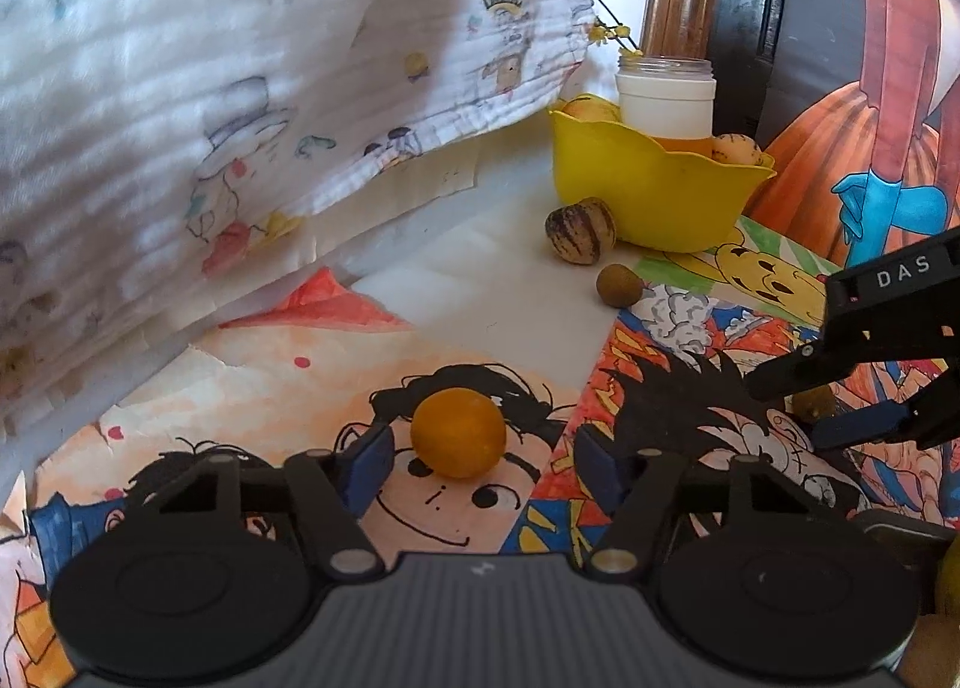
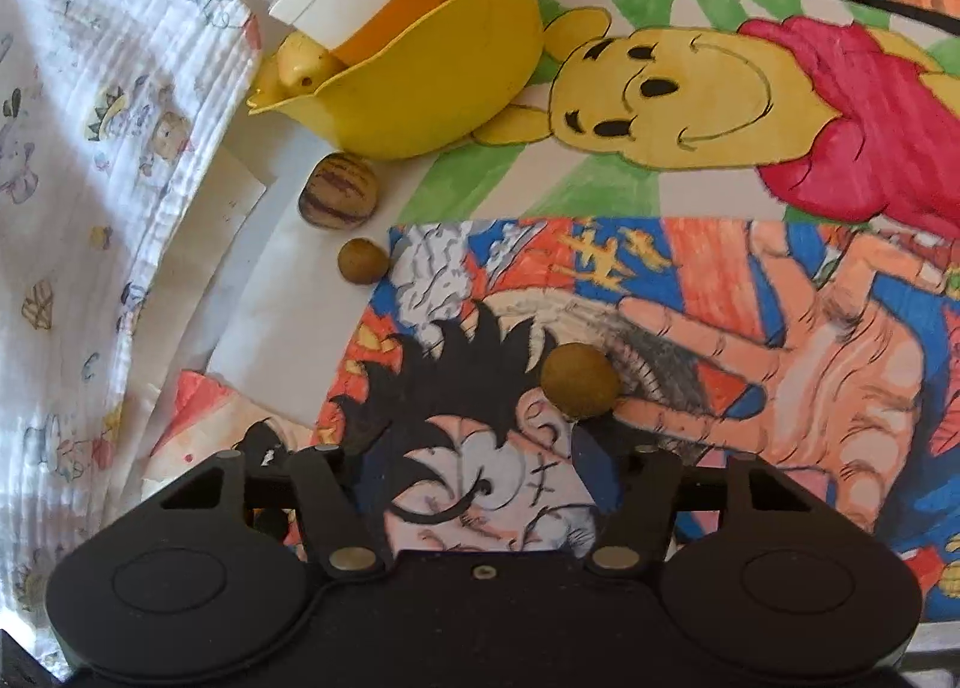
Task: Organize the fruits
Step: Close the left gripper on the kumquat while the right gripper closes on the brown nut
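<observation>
Left wrist view: left gripper (image 1: 480,469) spread around the orange fruit (image 1: 459,431), not touching. Right gripper (image 2: 474,466) spread too; its brown fruit (image 2: 579,382) sits off-centre, likely to roll away. Beyond, the yellow bowl (image 2: 444,87) waits.

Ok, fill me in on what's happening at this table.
A person with two handheld grippers is sorting fruit. The left gripper is open, fingers either side of an orange fruit lying on the drawings. The right gripper is open too, just short of a small brown fruit. The yellow bowl already holds pale fruits and a jar. A striped fruit and another brown one lie beside it.
</observation>
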